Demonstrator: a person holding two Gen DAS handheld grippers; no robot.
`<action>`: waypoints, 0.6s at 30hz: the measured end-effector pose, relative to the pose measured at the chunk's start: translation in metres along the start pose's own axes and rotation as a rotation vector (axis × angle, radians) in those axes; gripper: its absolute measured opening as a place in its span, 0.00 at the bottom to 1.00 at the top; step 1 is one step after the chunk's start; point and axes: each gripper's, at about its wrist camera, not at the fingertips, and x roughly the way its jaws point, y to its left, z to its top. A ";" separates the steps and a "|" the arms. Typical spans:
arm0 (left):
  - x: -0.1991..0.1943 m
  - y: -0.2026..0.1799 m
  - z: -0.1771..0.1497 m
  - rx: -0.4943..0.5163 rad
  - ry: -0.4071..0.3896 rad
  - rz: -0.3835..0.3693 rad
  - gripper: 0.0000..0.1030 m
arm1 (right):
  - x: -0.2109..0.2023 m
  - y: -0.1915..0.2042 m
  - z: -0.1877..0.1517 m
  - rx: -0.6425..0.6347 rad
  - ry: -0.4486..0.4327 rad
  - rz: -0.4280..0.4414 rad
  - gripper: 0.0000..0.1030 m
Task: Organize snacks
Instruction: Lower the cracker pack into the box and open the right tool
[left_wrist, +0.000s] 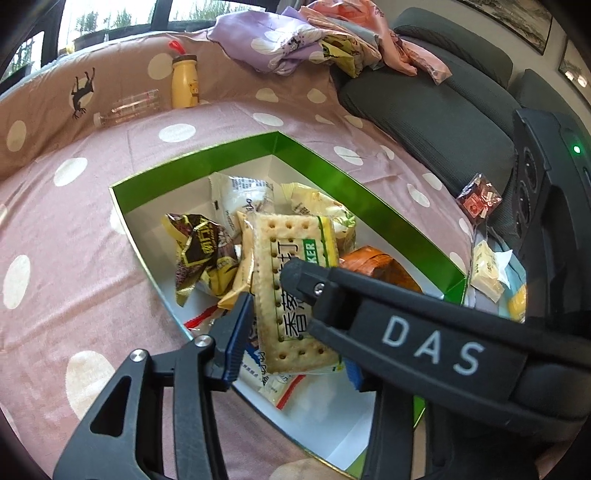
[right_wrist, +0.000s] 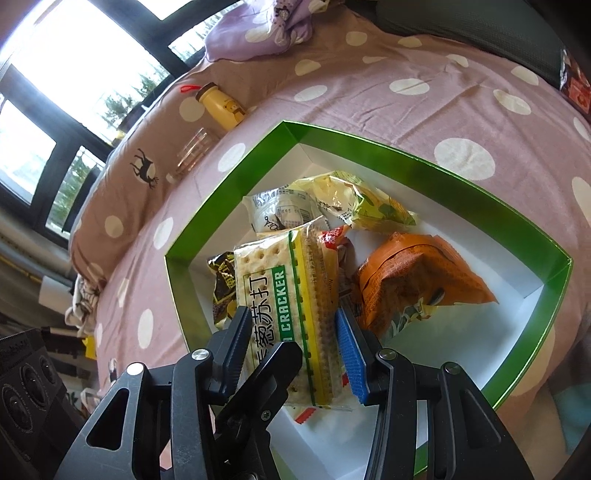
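Right gripper (right_wrist: 291, 354) clamped on cracker pack (right_wrist: 284, 295), left gripper (left_wrist: 295, 321) loosely straddling it, pads apart, over green box (right_wrist: 369, 136).

I see a green-rimmed box (right_wrist: 406, 146) with a white inside lying open on the spotted bedcover. A cracker pack (right_wrist: 291, 295) lies on top of the pile, long side running near to far. An orange bag (right_wrist: 417, 273) sits right of it, a brown-gold wrapper (left_wrist: 201, 251) left, and a pale yellow bag (right_wrist: 354, 199) at the far end.
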 end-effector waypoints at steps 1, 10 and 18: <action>-0.002 0.001 0.000 0.001 -0.008 0.010 0.52 | -0.002 0.001 0.000 -0.001 -0.008 0.005 0.53; -0.028 0.006 0.000 0.015 -0.081 0.099 0.80 | -0.024 0.010 -0.001 -0.035 -0.103 -0.009 0.71; -0.047 0.011 0.000 0.015 -0.117 0.175 0.96 | -0.037 0.024 -0.005 -0.079 -0.168 -0.036 0.77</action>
